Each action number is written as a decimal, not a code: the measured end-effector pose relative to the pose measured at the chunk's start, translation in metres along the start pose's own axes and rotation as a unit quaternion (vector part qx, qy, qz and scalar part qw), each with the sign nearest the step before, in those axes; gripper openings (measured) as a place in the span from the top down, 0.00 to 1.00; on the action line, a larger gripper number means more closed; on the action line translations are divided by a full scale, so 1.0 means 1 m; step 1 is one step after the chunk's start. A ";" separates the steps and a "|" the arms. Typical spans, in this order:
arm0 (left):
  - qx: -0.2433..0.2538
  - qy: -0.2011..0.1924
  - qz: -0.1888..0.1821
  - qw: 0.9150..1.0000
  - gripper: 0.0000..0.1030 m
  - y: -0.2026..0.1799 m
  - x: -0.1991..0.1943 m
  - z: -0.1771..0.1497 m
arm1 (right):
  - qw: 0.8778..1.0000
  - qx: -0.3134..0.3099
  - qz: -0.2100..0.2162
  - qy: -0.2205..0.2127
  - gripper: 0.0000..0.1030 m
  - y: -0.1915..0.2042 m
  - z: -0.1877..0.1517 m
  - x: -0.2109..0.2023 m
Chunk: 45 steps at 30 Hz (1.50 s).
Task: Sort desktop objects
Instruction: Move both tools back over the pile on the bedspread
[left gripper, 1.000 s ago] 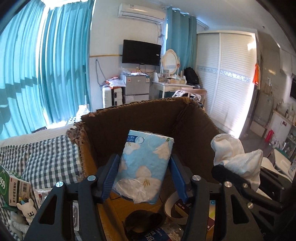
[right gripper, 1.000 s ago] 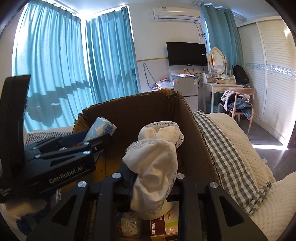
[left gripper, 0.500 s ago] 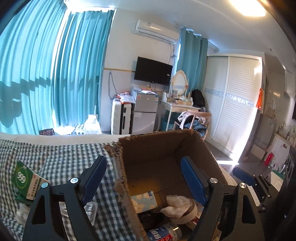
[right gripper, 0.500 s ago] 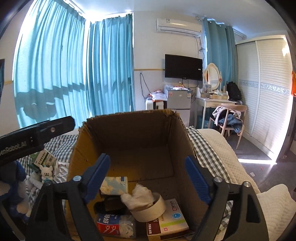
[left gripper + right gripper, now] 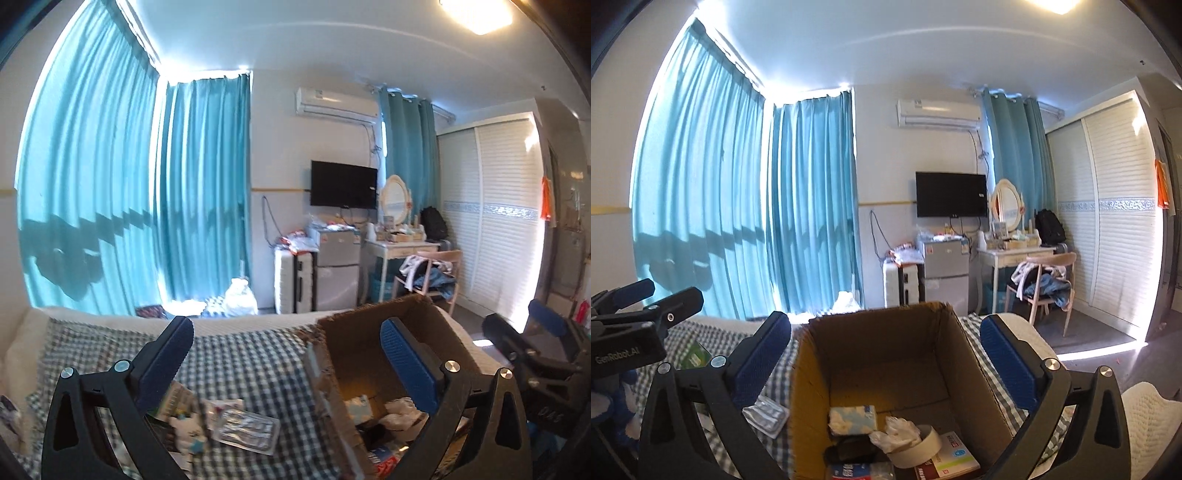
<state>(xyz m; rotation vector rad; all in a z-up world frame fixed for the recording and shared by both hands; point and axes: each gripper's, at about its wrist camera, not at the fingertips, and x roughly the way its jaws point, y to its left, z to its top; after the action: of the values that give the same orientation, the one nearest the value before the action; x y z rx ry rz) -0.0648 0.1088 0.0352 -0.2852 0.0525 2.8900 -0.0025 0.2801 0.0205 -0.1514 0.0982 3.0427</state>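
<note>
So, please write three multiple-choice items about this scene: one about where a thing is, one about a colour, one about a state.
1. Where is the tissue pack?
A. on the checked blanket
B. inside the cardboard box
C. on the chair

2. What colour are the pads of the right gripper?
A. blue
B. red
C. yellow

3. What is between the left gripper jaws?
A. the tissue pack
B. a white cloth
C. nothing

Answers:
1 B: the pack lies on the box floor, beside the white cloth and the tape roll.
2 A: both pads are dark blue.
3 C: its jaws are opening, with nothing between them.
</note>
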 end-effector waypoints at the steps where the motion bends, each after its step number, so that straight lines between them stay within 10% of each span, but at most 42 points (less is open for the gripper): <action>1: 0.005 -0.008 0.010 1.000 0.00 0.004 -0.006 0.002 | 1.000 0.004 0.004 -0.002 0.00 0.004 0.003 -0.004; 13: 0.019 -0.032 0.099 0.994 0.00 0.069 -0.051 0.017 | 0.998 -0.014 0.056 -0.032 0.00 0.065 0.016 -0.034; 29: 0.027 0.038 0.197 0.979 0.00 0.175 -0.051 -0.013 | 0.990 -0.054 0.134 -0.010 0.00 0.136 0.010 -0.015; 45: -0.019 0.117 0.163 0.979 0.00 0.226 0.000 -0.064 | 0.980 -0.066 0.182 0.048 0.00 0.191 0.013 0.065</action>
<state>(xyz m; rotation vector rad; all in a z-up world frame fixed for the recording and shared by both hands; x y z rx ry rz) -0.1064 -0.1146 -0.0245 -0.6826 0.0930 3.1661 -0.0863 0.0966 0.0383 -0.3239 -0.0813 3.4082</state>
